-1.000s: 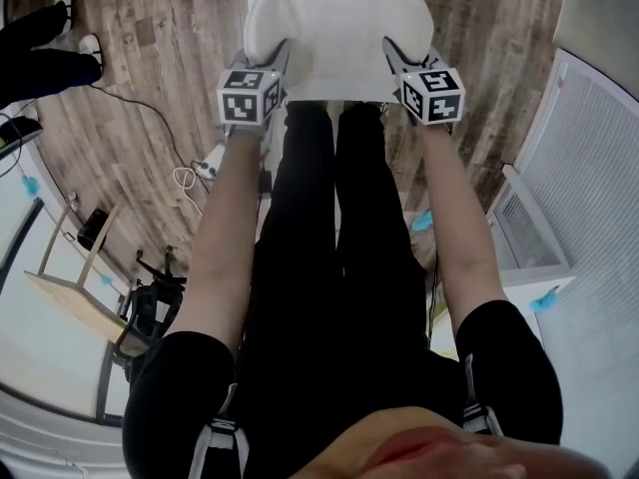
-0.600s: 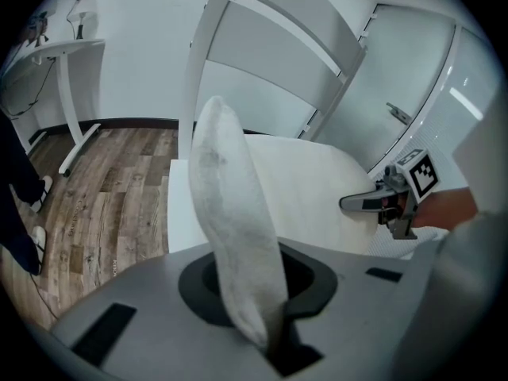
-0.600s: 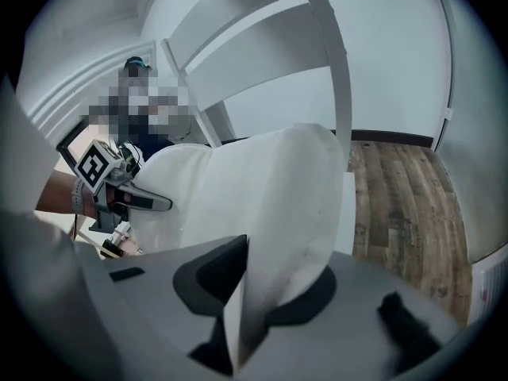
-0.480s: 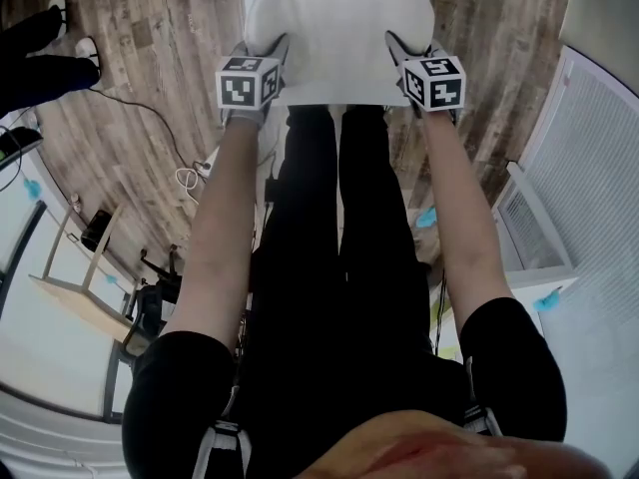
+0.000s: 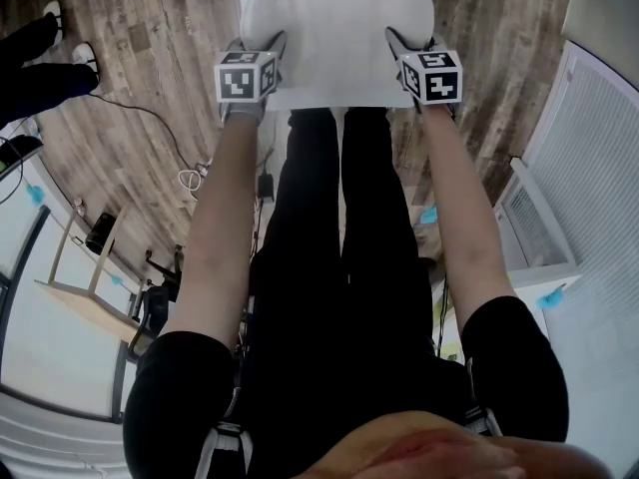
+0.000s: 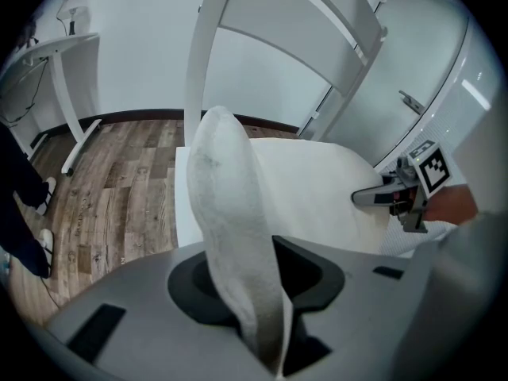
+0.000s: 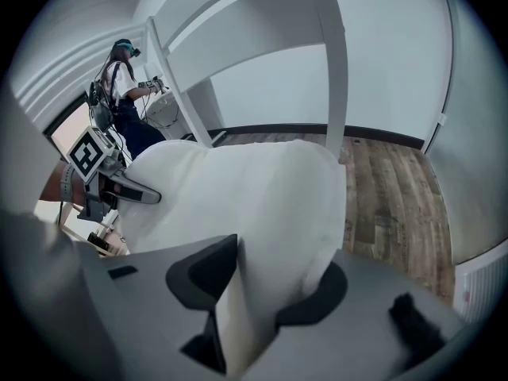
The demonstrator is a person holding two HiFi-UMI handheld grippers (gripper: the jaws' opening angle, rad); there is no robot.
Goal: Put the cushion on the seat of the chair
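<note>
Cushion (image 5: 334,23), plain white, lies on white chair seat (image 6: 182,205).

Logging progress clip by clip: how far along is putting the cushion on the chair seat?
Done: the cushion looks laid across the chair seat. In hand: the left tongs and right tongs have just been opening, with cushion edges between them. Remaining: pull both clear.

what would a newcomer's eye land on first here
The big white cushion fills the top of the head view, with the left gripper and right gripper at its near corners. Both grippers' jaws have just been opening, with the cushion's edge between them. Behind it rises the white chair back.
</note>
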